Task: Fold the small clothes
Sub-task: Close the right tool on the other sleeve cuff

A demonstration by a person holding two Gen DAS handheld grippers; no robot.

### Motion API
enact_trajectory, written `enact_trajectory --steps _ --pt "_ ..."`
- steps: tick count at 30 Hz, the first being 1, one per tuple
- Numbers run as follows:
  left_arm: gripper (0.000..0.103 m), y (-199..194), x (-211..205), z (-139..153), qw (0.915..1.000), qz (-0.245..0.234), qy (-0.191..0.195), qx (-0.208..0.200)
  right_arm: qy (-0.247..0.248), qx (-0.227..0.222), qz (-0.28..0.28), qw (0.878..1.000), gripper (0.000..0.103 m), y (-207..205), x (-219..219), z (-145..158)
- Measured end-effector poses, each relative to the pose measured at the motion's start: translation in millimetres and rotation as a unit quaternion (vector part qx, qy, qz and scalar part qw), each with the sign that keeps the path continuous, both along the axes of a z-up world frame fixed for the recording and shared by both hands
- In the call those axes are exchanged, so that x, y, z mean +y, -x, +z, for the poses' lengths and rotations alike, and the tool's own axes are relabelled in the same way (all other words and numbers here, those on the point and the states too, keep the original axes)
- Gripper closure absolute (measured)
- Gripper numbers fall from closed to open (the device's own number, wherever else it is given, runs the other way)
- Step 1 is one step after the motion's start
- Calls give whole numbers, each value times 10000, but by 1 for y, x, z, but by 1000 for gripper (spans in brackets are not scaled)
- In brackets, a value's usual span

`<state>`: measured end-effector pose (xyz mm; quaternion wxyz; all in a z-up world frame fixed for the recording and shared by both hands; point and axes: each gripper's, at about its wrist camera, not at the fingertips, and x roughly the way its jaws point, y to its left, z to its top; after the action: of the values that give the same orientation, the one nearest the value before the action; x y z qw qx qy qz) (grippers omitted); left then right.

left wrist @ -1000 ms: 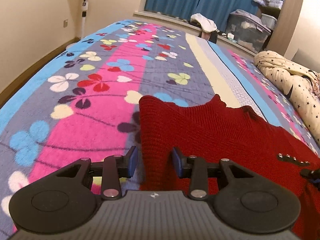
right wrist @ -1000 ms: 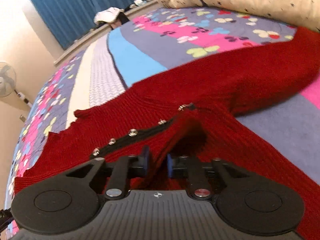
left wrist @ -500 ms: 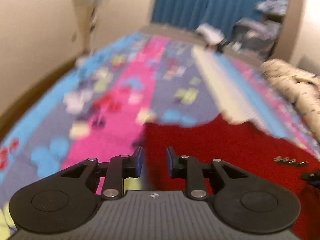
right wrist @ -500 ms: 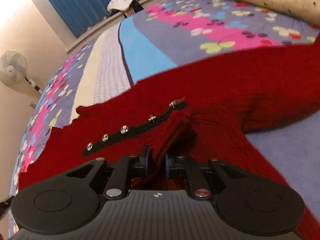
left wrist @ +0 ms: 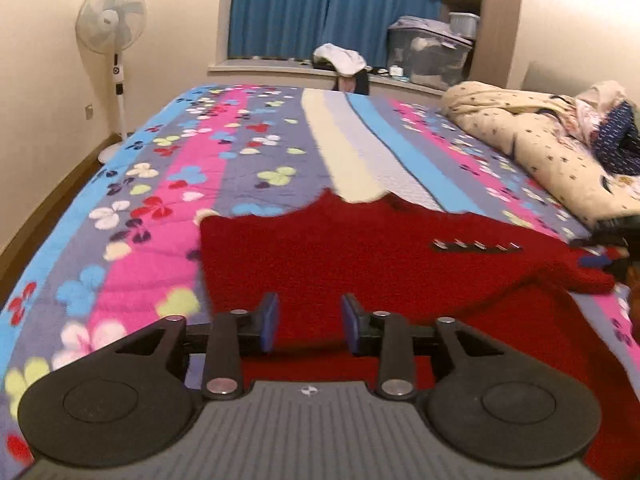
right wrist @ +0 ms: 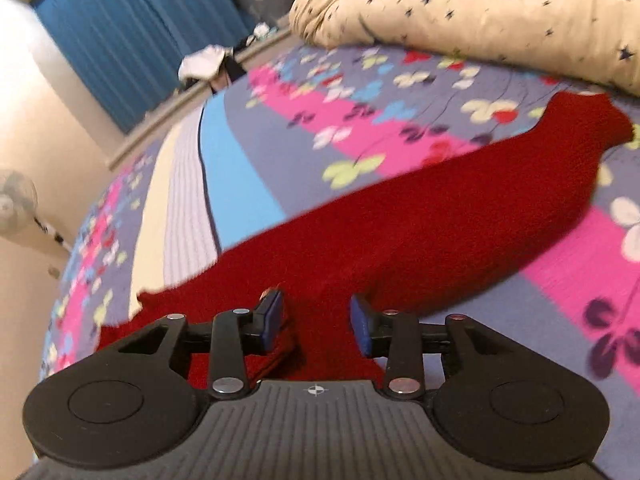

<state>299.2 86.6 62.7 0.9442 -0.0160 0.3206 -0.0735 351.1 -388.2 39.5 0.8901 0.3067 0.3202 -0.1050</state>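
Observation:
A small red knit cardigan [left wrist: 360, 256] lies spread on the flowered bedspread [left wrist: 180, 168], with a dark button strip [left wrist: 476, 245] on its right part. My left gripper [left wrist: 309, 322] is open and empty just above the cardigan's near edge. In the right wrist view the cardigan [right wrist: 400, 232] stretches across the bed, one sleeve [right wrist: 576, 136] reaching toward the right. My right gripper [right wrist: 317, 322] is open over the red knit, holding nothing. The right gripper also shows at the right edge of the left wrist view [left wrist: 616, 252].
A cream star-print duvet [left wrist: 532, 148] is piled along the bed's right side. A standing fan [left wrist: 112, 24] is by the left wall. Blue curtains [left wrist: 304, 4], a windowsill with clothes [left wrist: 340, 58] and storage boxes [left wrist: 428, 48] are beyond the bed.
Both grippers have opened. The right one let go of the bunched red knit it held and the left one pulled back and up from the cardigan's left edge.

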Motion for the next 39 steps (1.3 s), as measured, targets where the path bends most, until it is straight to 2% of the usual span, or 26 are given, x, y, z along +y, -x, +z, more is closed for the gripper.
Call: enact_trajectory --steps 5,9,11,12,13,14,16,18,21,26,32,39 --pt "60 55 -69 -32 9996 -222 -30 187 -25 -152 -197 9997 63 23 -43 8" --pt "60 88 -113 -64 9990 -336 -224 -205 -52 -233 -416 9988 63 41 -82 9" --pt "60 100 -117 -86 9987 -244 -327 -291 -21 -289 -459 9985 64 49 -100 6" --pt "58 108 -117 -106 9990 -145 -373 -220 -7 -324 -476 9983 66 51 -110 4" --pt "58 123 -113 -119 9981 -105 -307 -519 0 -368 -503 9981 72 54 -122 1" --pt "57 135 -112 -121 9966 -102 -262 -771 2 -390 -526 9979 78 56 -131 -2" --pt "53 130 -118 -119 9970 -61 -426 -651 3 -406 -605 9973 81 59 -151 -11" --pt "52 133 -123 -122 9960 -69 -543 -703 -129 -374 -804 9960 81 60 -173 -22" --pt "52 133 -124 -125 9955 -61 -565 -756 -504 -331 -1191 9910 80 60 -207 -44" --pt "52 133 -120 -125 9949 -64 -615 -791 -1393 -306 -1795 9734 78 59 -251 -82" --pt "52 134 -119 -126 9943 -66 -700 -806 -2095 -501 -2101 9537 74 50 -264 -113" --pt "51 133 -120 -127 9941 -65 -726 -804 -2030 -607 -2025 9561 74 32 -258 -115"
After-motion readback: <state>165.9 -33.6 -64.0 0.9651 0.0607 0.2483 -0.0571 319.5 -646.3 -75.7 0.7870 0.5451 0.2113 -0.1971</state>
